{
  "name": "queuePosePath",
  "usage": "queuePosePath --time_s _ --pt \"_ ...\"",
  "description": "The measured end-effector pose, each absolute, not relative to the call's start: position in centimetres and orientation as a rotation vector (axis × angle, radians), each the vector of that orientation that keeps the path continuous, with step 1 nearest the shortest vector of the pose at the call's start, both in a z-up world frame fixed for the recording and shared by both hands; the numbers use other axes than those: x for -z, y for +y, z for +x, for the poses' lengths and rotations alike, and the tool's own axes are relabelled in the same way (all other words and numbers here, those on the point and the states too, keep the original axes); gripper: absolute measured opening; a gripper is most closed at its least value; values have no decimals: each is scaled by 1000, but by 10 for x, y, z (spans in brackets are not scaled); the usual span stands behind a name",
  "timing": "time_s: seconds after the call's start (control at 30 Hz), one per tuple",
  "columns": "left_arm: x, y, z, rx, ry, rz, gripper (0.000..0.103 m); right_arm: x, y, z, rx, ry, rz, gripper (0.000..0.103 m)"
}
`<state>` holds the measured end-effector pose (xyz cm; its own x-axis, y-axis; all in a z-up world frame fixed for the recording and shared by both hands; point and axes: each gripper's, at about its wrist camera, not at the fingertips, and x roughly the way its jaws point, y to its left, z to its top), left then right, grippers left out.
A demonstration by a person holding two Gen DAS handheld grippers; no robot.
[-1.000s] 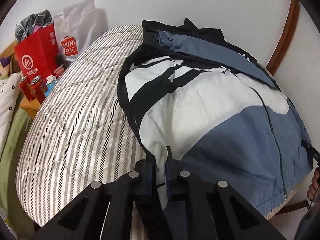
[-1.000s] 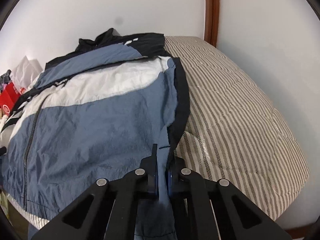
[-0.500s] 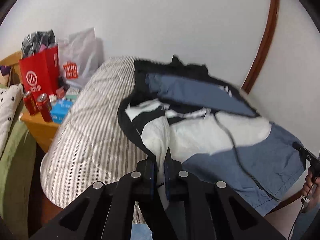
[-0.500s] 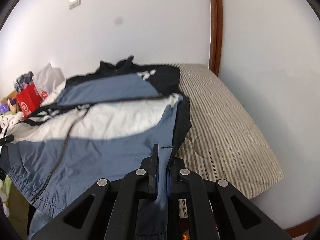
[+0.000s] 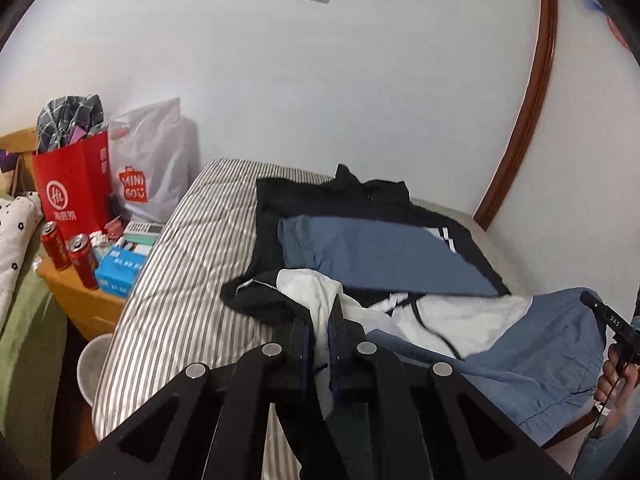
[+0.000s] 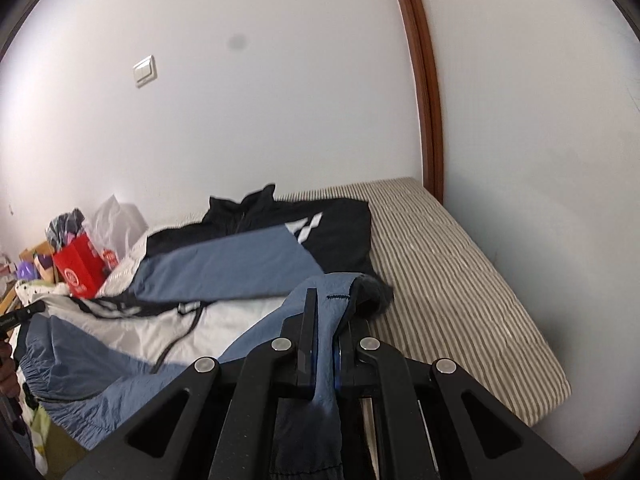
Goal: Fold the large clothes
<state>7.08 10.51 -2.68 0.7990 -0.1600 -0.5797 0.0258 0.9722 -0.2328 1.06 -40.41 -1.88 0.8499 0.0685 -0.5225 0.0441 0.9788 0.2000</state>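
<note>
A blue, white and black jacket point(image 5: 384, 252) point(image 6: 224, 268) lies on the striped bed point(image 5: 188, 280) point(image 6: 452, 268), collar toward the wall, a sleeve folded across its chest. Its near hem is lifted off the mattress. My left gripper point(image 5: 319, 316) is shut on the hem's left corner, white and black cloth pinched between the pads. My right gripper point(image 6: 326, 312) is shut on the right corner, blue cloth hanging down through the fingers point(image 6: 308, 320). Between the two grips the hem sags. The right gripper point(image 5: 612, 324) and a hand show at the left wrist view's right edge.
A wooden nightstand point(image 5: 80, 300) left of the bed holds two red cans point(image 5: 70, 250), a blue tissue box point(image 5: 120, 268), a red paper bag point(image 5: 74, 188) and a white plastic bag point(image 5: 154, 160). White walls and a brown door frame point(image 6: 424, 92) stand behind and right of the bed.
Both grippers have risen, lifting the jacket's hem corners off the bed. The lower part of the jacket has come up and bunched toward the chest. More wall shows in both views.
</note>
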Motion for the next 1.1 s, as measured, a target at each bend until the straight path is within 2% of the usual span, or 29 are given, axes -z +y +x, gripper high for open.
queuePosePath --time_s 0.33,0.6,1.1 --pt "7 107 140 91 633 -241 8 -3 -412 85 -2 538 255 5" --pt "16 112 198 60 654 -229 8 -8 -411 151 26 545 252 5" --pt "86 118 287 28 803 -215 8 60 -412 248 61 674 244 6"
